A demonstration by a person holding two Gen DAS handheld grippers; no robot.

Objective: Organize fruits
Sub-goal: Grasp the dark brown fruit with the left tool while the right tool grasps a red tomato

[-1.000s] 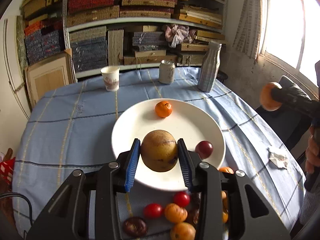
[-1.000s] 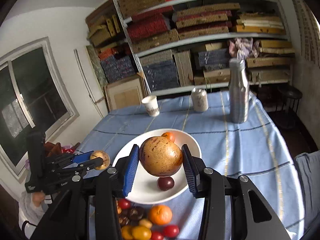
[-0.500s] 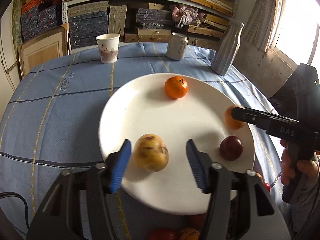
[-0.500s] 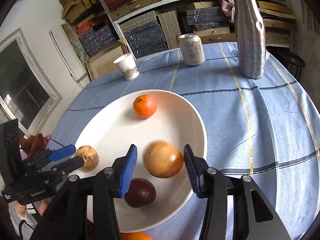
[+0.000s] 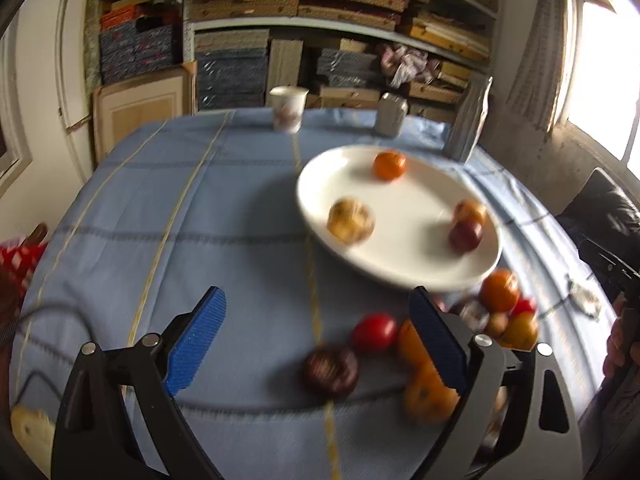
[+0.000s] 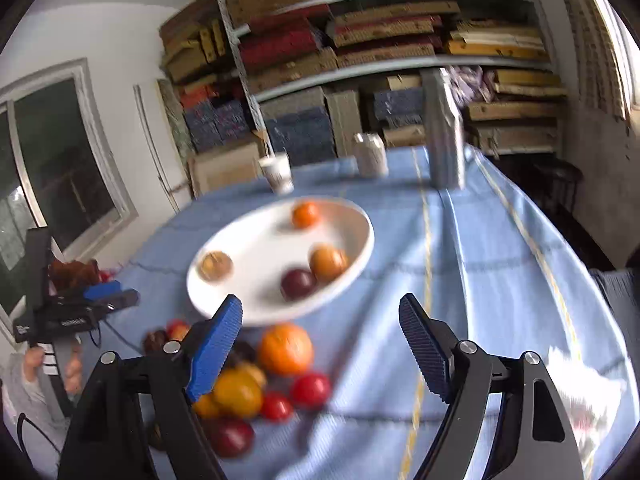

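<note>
Both drops look done: your left gripper (image 5: 316, 344) and right gripper (image 6: 320, 344) just opened wide, empty. Next, grab from the pile (image 6: 256, 380) for the plate (image 6: 248, 308).

Left wrist view: looks forward and down along its own blue-padded fingers (image 5: 200, 336) from the table's (image 5: 168, 208) near left, facing the shelves (image 5: 340, 32); the plate (image 5: 400, 268) sits right of centre, at middle distance. Right wrist view: looks from the near right, same heading, shallower tilt; the plate (image 6: 256, 308) sits left of centre. Shared: plate, loose fruit pile (image 6: 256, 376), cup (image 5: 287, 109), can (image 6: 370, 155), shelves. Both frames are motion-blurred.
</note>
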